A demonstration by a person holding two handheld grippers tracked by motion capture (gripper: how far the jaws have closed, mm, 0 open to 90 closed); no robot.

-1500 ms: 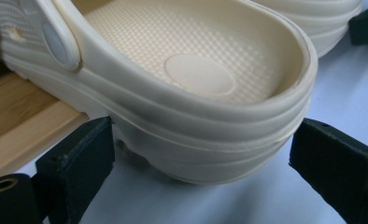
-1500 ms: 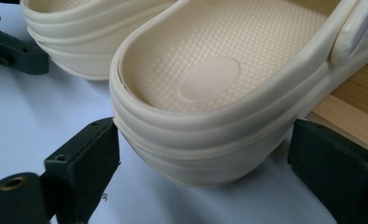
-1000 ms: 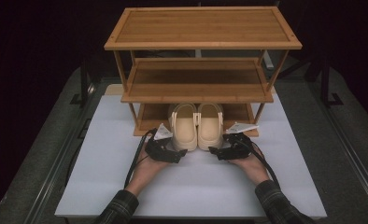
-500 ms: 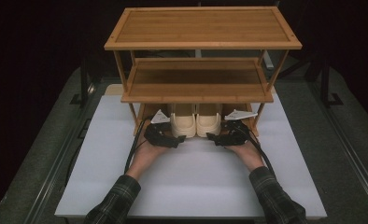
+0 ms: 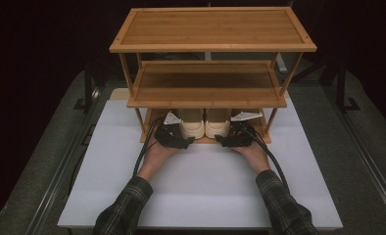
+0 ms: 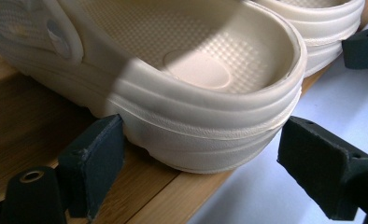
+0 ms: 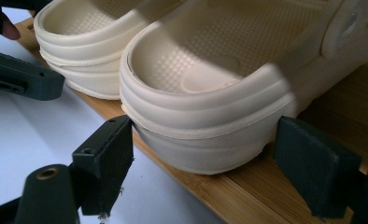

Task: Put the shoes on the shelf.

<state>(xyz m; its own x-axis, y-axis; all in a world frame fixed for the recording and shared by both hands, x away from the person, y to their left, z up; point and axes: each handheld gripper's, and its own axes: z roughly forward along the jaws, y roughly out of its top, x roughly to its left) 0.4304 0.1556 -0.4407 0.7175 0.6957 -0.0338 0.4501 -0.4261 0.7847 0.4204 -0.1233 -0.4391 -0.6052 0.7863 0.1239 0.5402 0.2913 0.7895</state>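
Clogs' heels point(image 6: 205, 135) sit between each gripper's parted fingers point(image 6: 93, 163), on the bottom shelf point(image 5: 205, 140).

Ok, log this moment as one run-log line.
shoes: on rack's bottom shelf | left tool: open around left heel | right tool: open around right heel

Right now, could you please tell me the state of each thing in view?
Rack: upright on the table, top and middle shelves bare.
Left clog: upright on the bottom shelf, heel outward.
Right clog: upright beside it, heel outward.
Left gripper: open, jaws flanking the left clog's heel.
Right gripper: open, jaws flanking the right clog's heel.
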